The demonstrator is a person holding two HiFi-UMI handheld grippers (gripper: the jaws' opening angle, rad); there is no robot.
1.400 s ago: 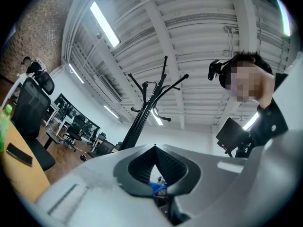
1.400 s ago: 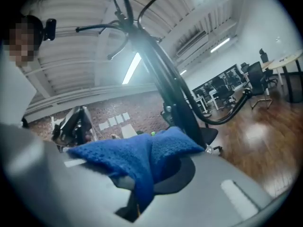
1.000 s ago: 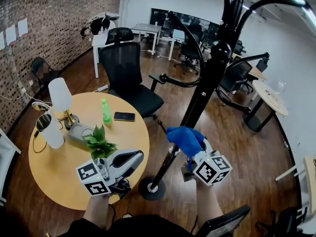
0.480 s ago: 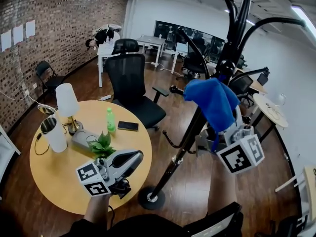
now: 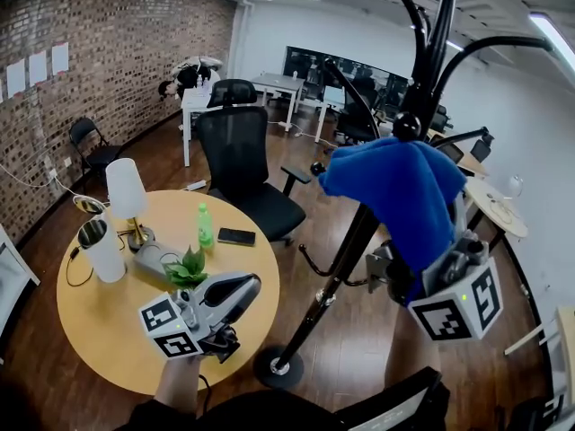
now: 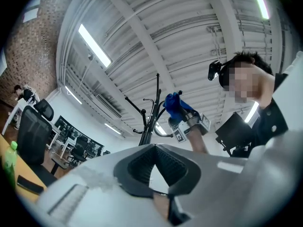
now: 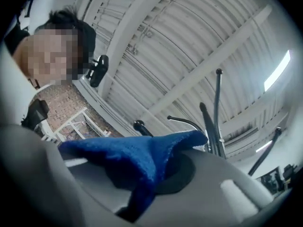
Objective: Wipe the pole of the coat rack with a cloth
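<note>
Right gripper: jaws clamped on the blue fleecy cloth. The cloth spills over the jaw tips and hangs down both sides. The gripper is held high, jaws pointing up and left, marker cube lowest. The right forearm comes up near-vertical from the bottom edge of the head view.

The coat rack's black metal pole is just left of that gripper, leaning in the head view from its round base up behind the cloth. The cloth overlaps the pole below the hook arms. Can't confirm contact from any view.

Left gripper: jaws pressed together, nothing between them. It sits low and close to the body, jaws aimed right and slightly up toward the pole, wrist roughly level. Under it and to its left is the round wooden table. The pole's base is just to its right.
</note>
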